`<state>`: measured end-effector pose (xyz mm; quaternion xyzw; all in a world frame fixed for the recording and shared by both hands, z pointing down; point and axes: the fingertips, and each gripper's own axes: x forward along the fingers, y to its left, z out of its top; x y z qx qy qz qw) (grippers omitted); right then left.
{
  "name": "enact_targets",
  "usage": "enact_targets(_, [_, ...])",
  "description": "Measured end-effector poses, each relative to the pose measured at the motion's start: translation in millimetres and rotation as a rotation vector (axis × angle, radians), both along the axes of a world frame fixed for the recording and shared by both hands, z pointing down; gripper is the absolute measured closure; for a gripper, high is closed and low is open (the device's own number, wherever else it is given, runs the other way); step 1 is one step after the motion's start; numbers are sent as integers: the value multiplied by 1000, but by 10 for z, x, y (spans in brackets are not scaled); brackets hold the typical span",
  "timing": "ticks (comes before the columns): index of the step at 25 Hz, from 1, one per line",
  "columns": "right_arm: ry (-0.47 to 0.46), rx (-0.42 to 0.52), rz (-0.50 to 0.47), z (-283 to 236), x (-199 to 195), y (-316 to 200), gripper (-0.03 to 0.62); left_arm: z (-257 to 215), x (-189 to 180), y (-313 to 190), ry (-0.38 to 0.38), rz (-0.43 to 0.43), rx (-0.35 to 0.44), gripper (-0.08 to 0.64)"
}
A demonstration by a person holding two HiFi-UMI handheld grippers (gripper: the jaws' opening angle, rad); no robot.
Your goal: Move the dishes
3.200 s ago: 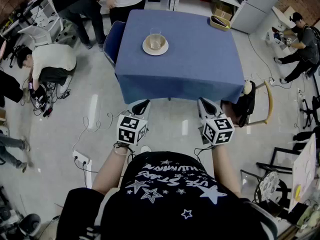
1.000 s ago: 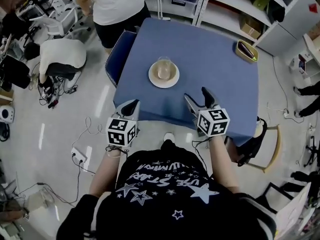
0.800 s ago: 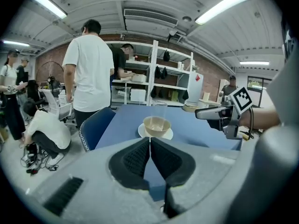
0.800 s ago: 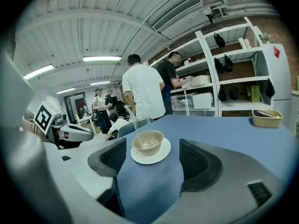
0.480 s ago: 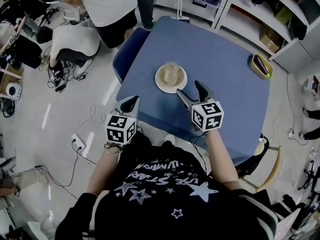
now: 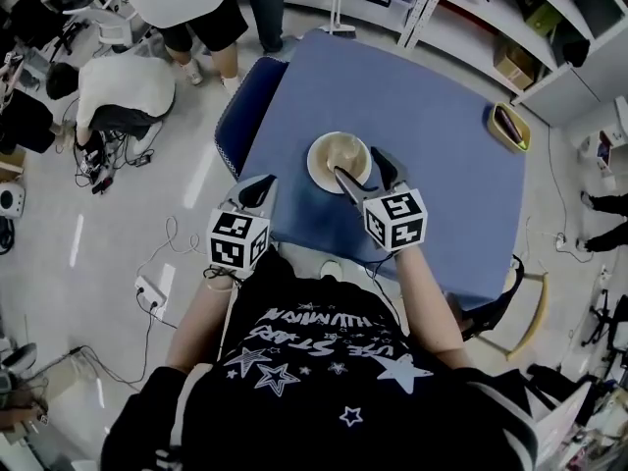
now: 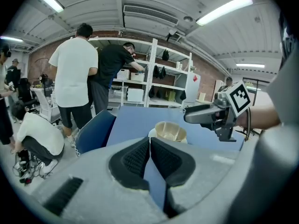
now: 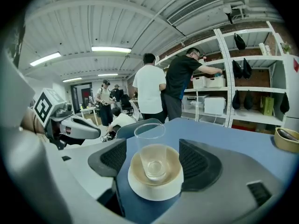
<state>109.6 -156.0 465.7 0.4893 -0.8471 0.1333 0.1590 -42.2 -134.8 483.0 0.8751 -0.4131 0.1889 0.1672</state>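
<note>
Against the picture from half a second ago, the right gripper (image 6: pixel 355 163) is seen to have been carried forward over the near part of the table (image 6: pixel 442 86). The stacked dishes are now bracketed by its jaws. The jaws are held wide apart, one pad (image 8: pixel 111 158) to the left of the stack and the other to the right. Nothing is gripped yet, and a narrow gap appears to be left on each side, though contact cannot be ruled out entirely. The approach is therefore judged to be nearly complete, with the closing of the jaws as the step still to be done. Nothing has been lifted.

The left gripper (image 7: pixel 149 154) has hardly been moved. Its pads are pressed together on nothing, and it is kept low at the near table edge, with the stack ahead of it and slightly to its right.

The stack is made up of three pieces. A white plate (image 8: pixel 154 190) lies flat on the blue cloth, a tan bowl (image 8: pixel 174 167) is set on it, and a clear glass (image 8: pixel 150 146) stands upright inside the bowl and looks empty. The plate's rim reaches out beyond the bowl at the bottom. The glass rises above the pads and is held by nothing, so it is judged liable to tip if the stack is tilted.
</note>
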Motion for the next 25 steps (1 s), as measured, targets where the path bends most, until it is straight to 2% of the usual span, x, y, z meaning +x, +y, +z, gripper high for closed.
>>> enact_targets(8, [74,-33,24,168,-181,-167,258,30,11,-388,27,106,-15,535])
enact_targets(14, [86,-20,74,206,-184,-288,261,42,82,-552,31,170,-23,535])
enact_targets(20, [101,1,117,199,-199,-398,308,71,62,-681,35,213,-28,535])
enact_targets(25, [110,-4,127,211,-196,-397,311,79,71,-749,39,242,-29,535])
